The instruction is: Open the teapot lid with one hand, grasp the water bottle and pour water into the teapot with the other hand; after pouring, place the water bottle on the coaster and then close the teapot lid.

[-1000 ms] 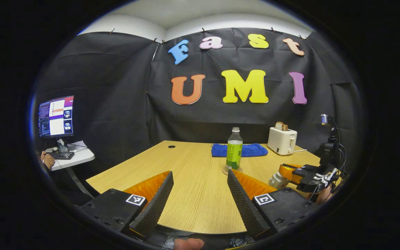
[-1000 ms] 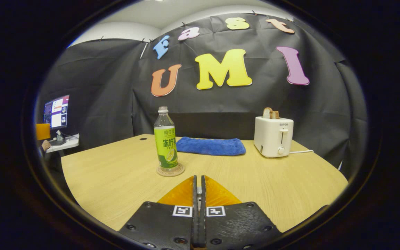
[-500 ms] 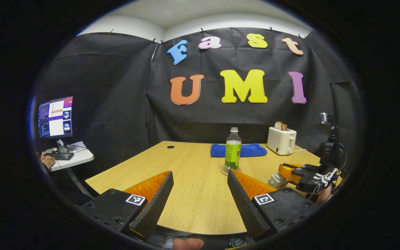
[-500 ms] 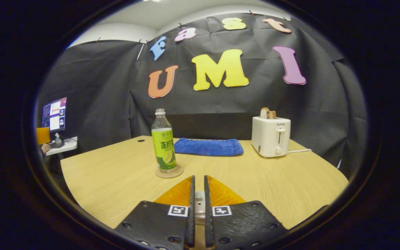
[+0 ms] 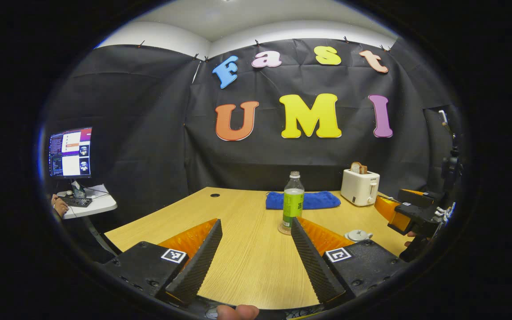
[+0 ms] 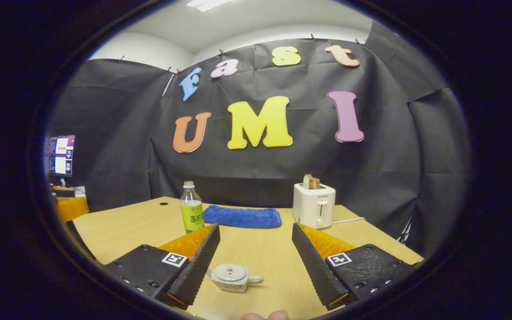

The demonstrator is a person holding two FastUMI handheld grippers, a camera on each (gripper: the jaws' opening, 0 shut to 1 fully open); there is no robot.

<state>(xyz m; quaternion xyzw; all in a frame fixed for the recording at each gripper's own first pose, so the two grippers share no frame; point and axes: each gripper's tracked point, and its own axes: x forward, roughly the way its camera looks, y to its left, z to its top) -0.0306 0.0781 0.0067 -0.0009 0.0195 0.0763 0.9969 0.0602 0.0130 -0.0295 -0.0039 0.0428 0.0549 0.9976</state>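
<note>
Both grippers hanging wide open, gripping nothing: left gripper (image 5: 256,249), right gripper (image 6: 256,258). Teapot (image 6: 233,277) sitting lidded on table (image 6: 122,226) between right fingers. Bottle (image 5: 293,206) standing upright on coaster (image 5: 283,230).

Black cloth walls (image 5: 149,133) enclose a wooden bench (image 5: 247,231). At the frame's left, a lit monitor (image 5: 70,152) stands on a small white side table (image 5: 98,205).

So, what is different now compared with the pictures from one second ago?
The right tool, shut on the teapot lid a second ago, has opened wide and drawn up and back. The teapot now sits between its fingers with the lid on. The left tool stayed open. The water bottle stayed upright on the coaster.
</note>
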